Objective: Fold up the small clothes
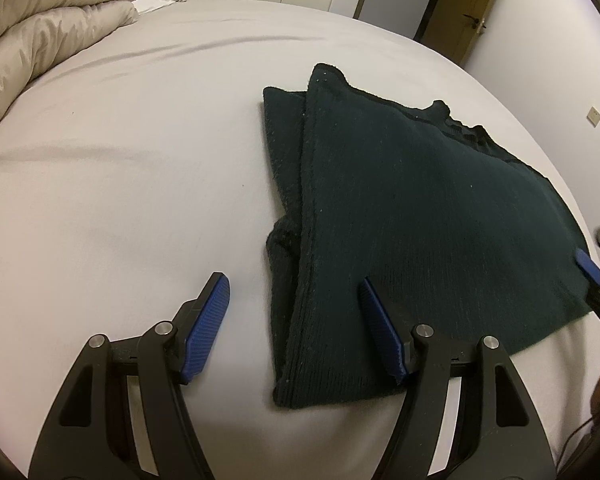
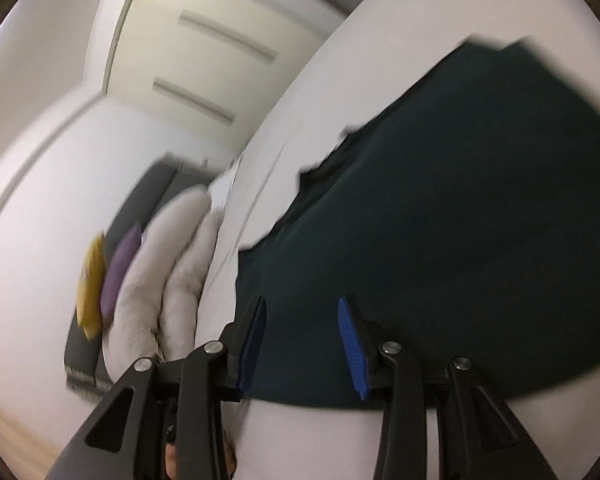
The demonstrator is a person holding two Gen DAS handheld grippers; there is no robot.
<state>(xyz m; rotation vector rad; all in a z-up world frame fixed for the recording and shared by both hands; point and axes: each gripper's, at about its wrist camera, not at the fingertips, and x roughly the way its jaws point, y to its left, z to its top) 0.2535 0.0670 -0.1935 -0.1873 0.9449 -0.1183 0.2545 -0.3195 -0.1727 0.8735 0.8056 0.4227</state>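
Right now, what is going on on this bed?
A person with two handheld tools is folding a dark green knit garment that lies partly folded on the white bed. The left tool hovers open over its near edge. The right tool is open at another edge, gripping nothing.

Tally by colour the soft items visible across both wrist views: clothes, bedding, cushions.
Dark green: 1, the knit garment
Off-white: 1, the folded duvet
Purple: 1, a cushion
Yellow: 1, a cushion
Total: 4
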